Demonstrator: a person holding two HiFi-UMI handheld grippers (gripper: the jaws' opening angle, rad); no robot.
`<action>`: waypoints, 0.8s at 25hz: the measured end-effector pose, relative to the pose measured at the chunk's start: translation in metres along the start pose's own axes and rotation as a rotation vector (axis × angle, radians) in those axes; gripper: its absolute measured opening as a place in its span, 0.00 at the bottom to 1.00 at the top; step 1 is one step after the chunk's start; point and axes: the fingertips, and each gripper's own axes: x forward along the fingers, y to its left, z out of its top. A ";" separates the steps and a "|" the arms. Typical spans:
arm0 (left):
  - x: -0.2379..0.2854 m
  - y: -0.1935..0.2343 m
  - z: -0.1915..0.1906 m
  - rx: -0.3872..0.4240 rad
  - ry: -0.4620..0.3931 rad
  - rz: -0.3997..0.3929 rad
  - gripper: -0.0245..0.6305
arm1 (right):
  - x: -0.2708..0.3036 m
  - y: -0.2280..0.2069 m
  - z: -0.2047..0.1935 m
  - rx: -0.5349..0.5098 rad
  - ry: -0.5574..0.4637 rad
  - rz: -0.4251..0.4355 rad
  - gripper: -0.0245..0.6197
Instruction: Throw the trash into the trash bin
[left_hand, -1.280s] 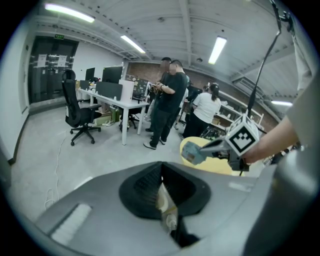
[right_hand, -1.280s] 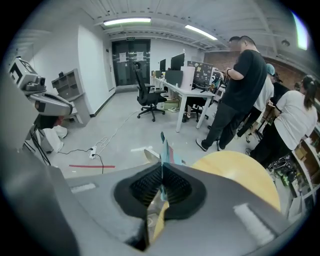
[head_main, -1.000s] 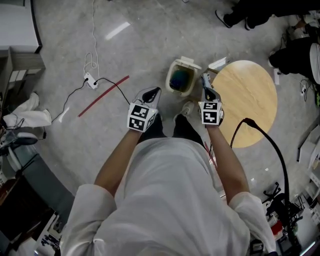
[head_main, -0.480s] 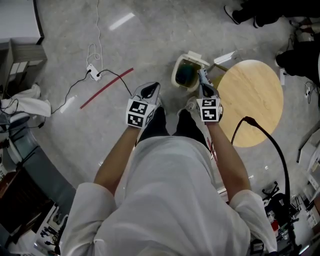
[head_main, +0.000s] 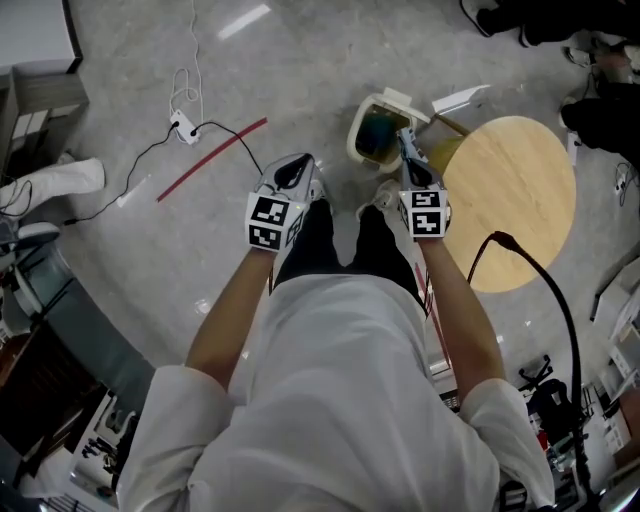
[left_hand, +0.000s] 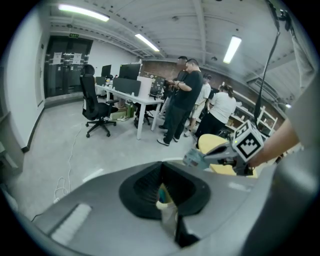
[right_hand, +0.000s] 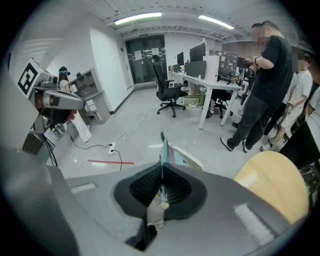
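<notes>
The cream trash bin (head_main: 360, 138) with a dark teal inside stands on the floor beside a round wooden table (head_main: 515, 200). My right gripper (head_main: 406, 140) is shut on a thin, flat printed wrapper (right_hand: 168, 153) that sticks up from its jaws. In the head view its tips hang over the bin's near right rim. The bin's rim (right_hand: 193, 161) shows just beyond the wrapper. My left gripper (head_main: 291, 176) is held left of the bin above bare floor. Its jaws (left_hand: 161, 172) look shut, with nothing sticking out. The left gripper view also catches the right gripper (left_hand: 202, 159) and its wrapper (left_hand: 191, 159).
A power strip with a white cable (head_main: 183, 128) and a red strip (head_main: 210, 158) lie on the floor to the left. A black cable (head_main: 545, 290) arcs over the table's edge. Several people (right_hand: 267, 75) stand by desks and office chairs (right_hand: 167, 90) further off.
Both grippers have moved forward and lower. The right one has carried the wrapper from beside the bin to over its near rim. Both stay shut.
</notes>
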 end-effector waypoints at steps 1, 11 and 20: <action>0.002 0.002 -0.003 -0.002 0.004 0.001 0.04 | 0.004 -0.001 0.000 0.004 -0.001 0.006 0.04; 0.026 0.012 -0.031 0.020 0.031 0.016 0.04 | 0.055 -0.017 -0.020 0.022 0.021 0.027 0.04; 0.056 0.025 -0.053 0.043 0.055 0.021 0.04 | 0.105 -0.011 -0.050 0.026 0.059 0.069 0.04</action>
